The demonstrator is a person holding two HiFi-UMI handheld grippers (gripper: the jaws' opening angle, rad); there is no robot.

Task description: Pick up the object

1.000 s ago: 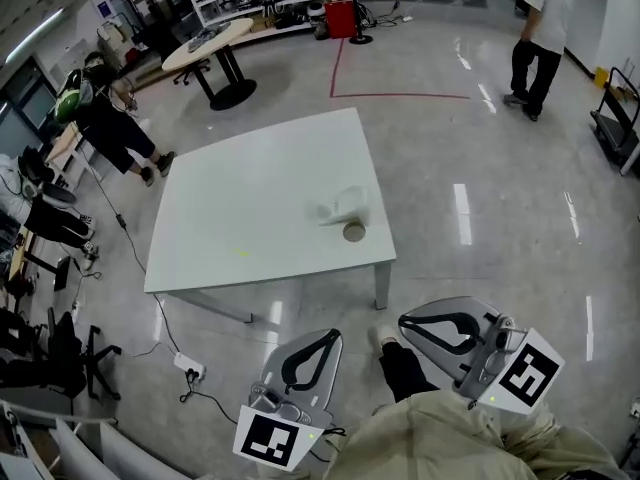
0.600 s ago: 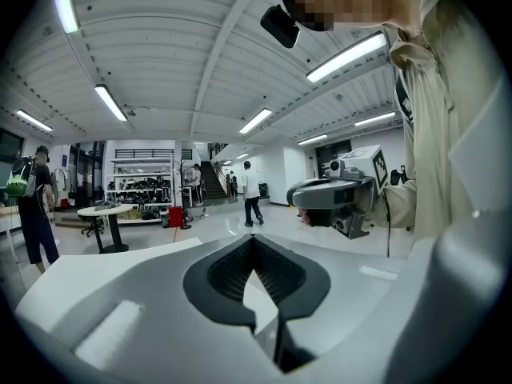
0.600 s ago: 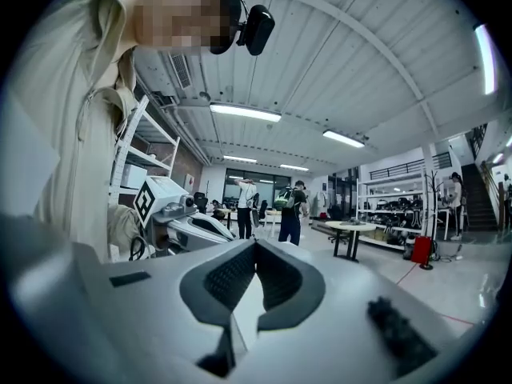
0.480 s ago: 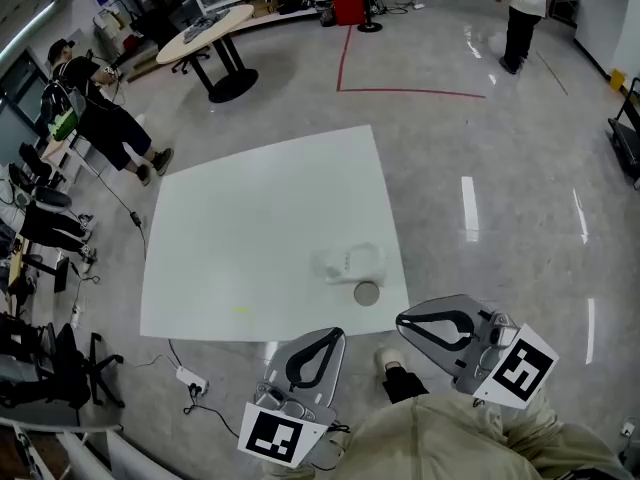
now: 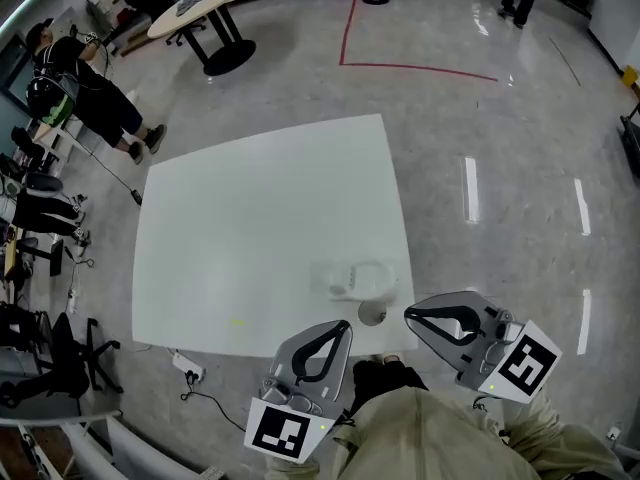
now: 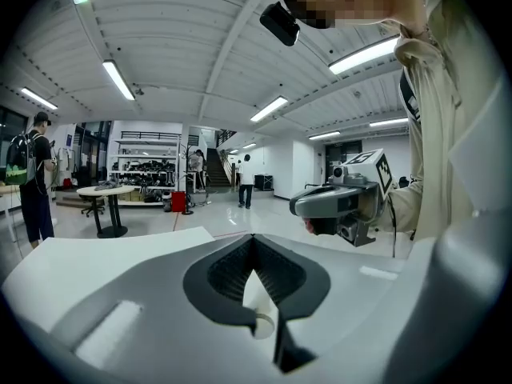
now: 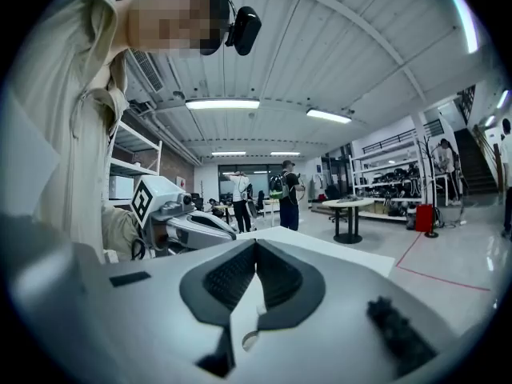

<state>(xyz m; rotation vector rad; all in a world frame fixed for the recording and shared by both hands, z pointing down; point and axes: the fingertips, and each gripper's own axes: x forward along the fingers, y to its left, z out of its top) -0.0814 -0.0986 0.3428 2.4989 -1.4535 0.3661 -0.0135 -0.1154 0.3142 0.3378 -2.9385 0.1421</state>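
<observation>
On the white table (image 5: 250, 218), near its front right corner, lies a pale translucent object (image 5: 355, 280) with a small round grey piece (image 5: 371, 315) just in front of it. My left gripper (image 5: 343, 324) hovers at the table's near edge, shut and empty, left of the round piece. Just right of that piece my right gripper (image 5: 409, 317) is also shut with nothing in it. In the left gripper view the jaws (image 6: 254, 238) meet at a point and the right gripper (image 6: 336, 206) shows beyond them. The right gripper view shows its tips (image 7: 256, 242) pressed together, with the left gripper (image 7: 172, 214) beside.
A person in black with a green backpack (image 5: 70, 83) stands at the far left beside chairs (image 5: 40, 183). A round table (image 5: 200, 18) stands at the back. A power strip with cable (image 5: 187, 365) lies on the floor under the table's near left corner. Red floor tape (image 5: 400, 66) runs behind.
The table and the pale object have slid down the head view toward me, so both grippers now reach its near edge. Both stay shut.
</observation>
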